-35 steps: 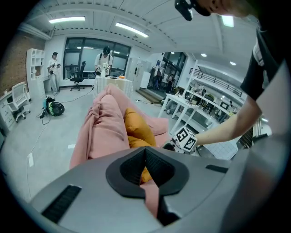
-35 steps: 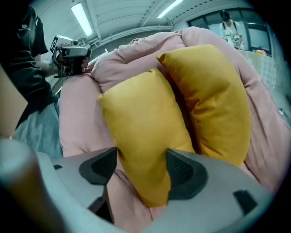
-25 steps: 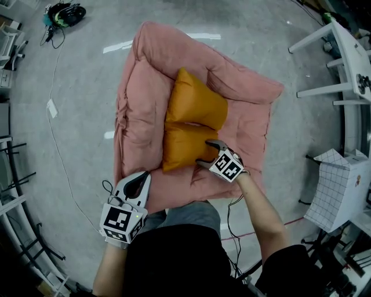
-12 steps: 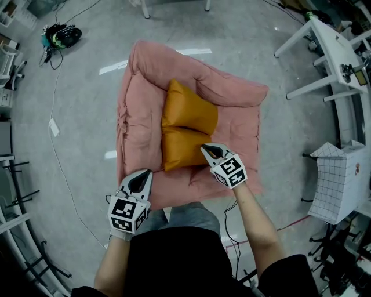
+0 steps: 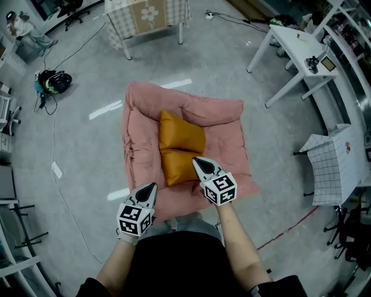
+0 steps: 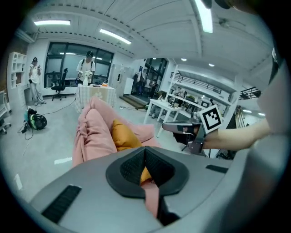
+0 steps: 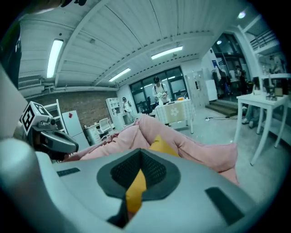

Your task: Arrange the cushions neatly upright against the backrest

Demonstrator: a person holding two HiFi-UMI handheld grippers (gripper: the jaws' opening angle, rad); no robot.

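Fingertips of the right gripper [image 5: 196, 160] are pressing together into a single point, having just been closing, and nothing is sitting between them; in the right gripper view [image 7: 136, 154] the orange showing through the slot below the pads is only a cushion farther off. The left gripper [image 5: 153, 185] is likewise keeping its fingers narrow and meeting at the tip, gripping nothing, which the left gripper view [image 6: 145, 150] is confirming.

Both grippers are hovering over the front edge of the pink floor sofa [image 5: 137, 151], the left one near its front left corner and the right one above the front right part of its seat, pointing toward the backrest [image 5: 203, 109]. Neither is touching a cushion.

On the sofa's seat, the rear orange cushion [image 5: 181, 133] is leaning tilted against the backrest, with one corner poking up at the left. The front orange cushion [image 5: 178, 166] is lying flat on the seat just ahead of it, the two touching along a shared edge.

Beyond the sofa's back, a table draped in a checked cloth [image 5: 148, 13] is standing well apart, and a white table [image 5: 290, 40] is standing off past the sofa's right rear corner.
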